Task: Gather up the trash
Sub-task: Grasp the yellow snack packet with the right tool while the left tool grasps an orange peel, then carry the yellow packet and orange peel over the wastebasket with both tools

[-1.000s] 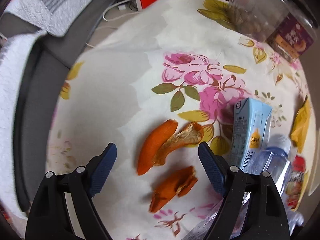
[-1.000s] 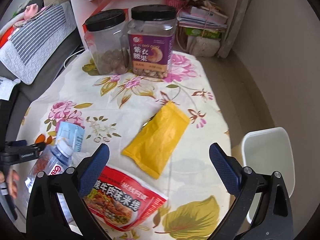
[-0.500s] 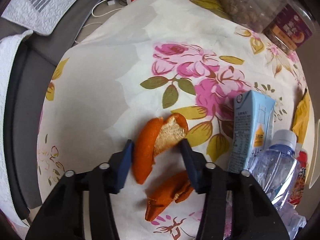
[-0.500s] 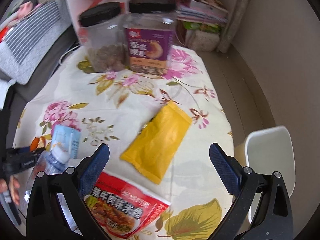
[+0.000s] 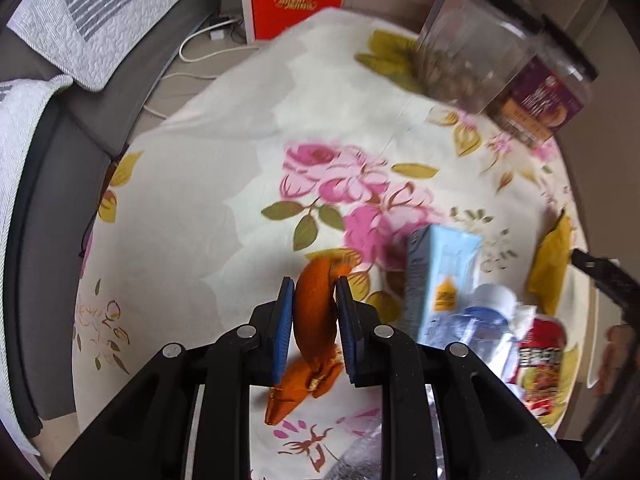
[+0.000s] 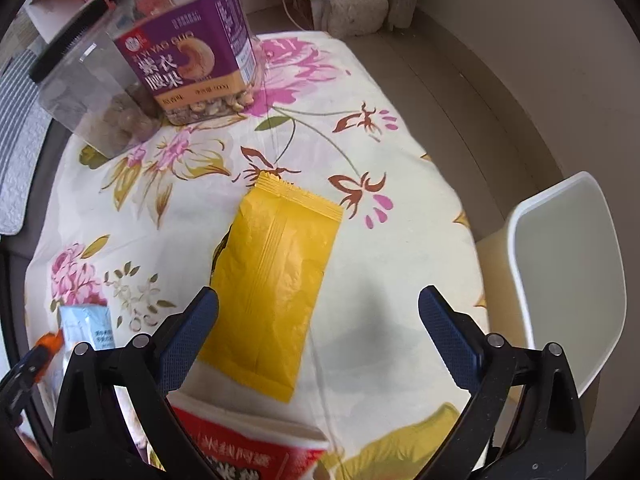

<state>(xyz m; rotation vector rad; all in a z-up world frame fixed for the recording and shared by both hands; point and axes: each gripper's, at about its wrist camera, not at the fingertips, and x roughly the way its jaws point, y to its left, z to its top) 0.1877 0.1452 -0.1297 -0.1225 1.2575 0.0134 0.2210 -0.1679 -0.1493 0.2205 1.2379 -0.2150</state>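
My left gripper (image 5: 314, 280) is closing, and its blue pads press on a curled orange peel (image 5: 314, 312), lifted just off the floral tablecloth (image 5: 192, 208). A second peel piece (image 5: 296, 392) lies on the cloth beneath it. My right gripper (image 6: 318, 296) is open, low over a yellow snack packet (image 6: 276, 280), which lies flat partly between its fingers and untouched. A red food wrapper (image 6: 248, 452) lies just below that gripper. A white bin (image 6: 568, 280) stands beside the table's right edge.
A light-blue drink carton (image 5: 440, 272) and a plastic bottle (image 5: 484, 312) lie right of the peels. Two clear jars (image 6: 188, 52) stand at the far end of the table. A grey sofa with a quilted blanket (image 5: 100, 20) runs along the left.
The left jaws went from wide open to shut on the larger peel and lifted it slightly. The right gripper dropped closer over the yellow packet and rolled.
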